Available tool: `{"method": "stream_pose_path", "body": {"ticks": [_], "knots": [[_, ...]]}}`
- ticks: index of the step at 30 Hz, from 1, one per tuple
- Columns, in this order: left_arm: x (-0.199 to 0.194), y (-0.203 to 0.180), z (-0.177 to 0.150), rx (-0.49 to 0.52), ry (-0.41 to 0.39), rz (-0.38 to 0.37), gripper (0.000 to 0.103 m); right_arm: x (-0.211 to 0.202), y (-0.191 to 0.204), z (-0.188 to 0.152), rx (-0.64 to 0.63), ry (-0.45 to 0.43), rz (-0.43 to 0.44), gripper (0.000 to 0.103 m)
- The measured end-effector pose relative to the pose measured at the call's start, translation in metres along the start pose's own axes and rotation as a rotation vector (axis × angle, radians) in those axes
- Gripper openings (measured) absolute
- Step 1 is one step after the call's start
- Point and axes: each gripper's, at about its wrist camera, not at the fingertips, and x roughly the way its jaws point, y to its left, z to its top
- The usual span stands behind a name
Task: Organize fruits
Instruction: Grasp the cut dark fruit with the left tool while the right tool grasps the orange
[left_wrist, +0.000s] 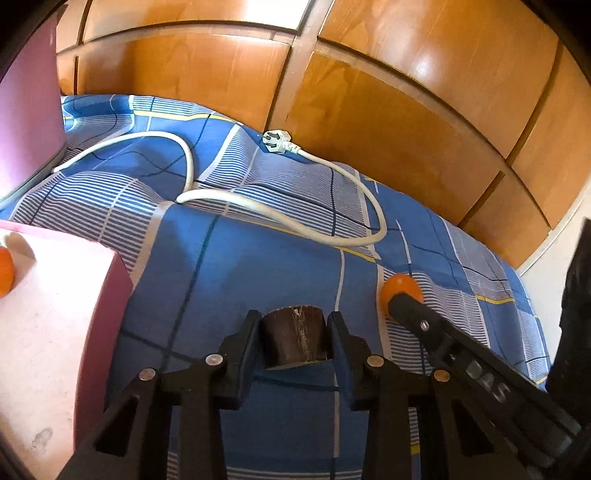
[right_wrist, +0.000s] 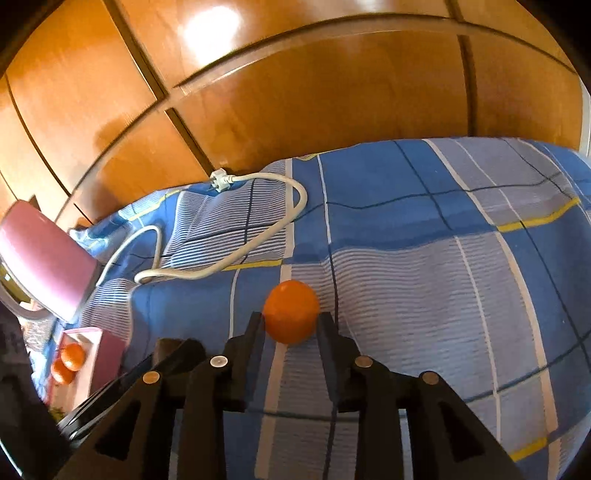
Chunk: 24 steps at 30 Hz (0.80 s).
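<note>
Fruit handling: orange (right_wrist: 291, 312) sits between right gripper (right_wrist: 290, 325) fingers, pads touching its widest sides; firm, smooth, rolls readily on bed (right_wrist: 424, 277). Left gripper (left_wrist: 294, 334) clenches dark cylindrical object (left_wrist: 295, 338).

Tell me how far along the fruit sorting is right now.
Partly done. Two oranges already sit in the pink box. The left tongs grip a dark brown piece; the right tongs bracket the loose orange on the bedspread. Both still need boxing.
</note>
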Motion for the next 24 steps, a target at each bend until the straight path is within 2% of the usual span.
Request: {"method": "stream_pose_path", "body": {"ticks": [6, 12, 17, 24], "knots": [[-0.008, -0.005, -0.005, 0.044, -0.004, 0.029, 0.036, 0.0, 0.005, 0.001, -0.042, 0.0, -0.039, 0.03], [-0.032, -0.004, -0.025, 0.057, 0.016, 0.04, 0.035, -0.034, 0.007, -0.02, -0.05, 0.012, -0.028, 0.029], [-0.066, -0.006, -0.056, 0.082, 0.022, 0.037, 0.035, -0.071, -0.001, -0.052, 0.01, 0.062, -0.008, 0.029], [-0.123, -0.01, -0.11, 0.177, -0.038, 0.015, 0.035, -0.11, -0.005, -0.109, 0.058, 0.109, -0.03, 0.029]]}}
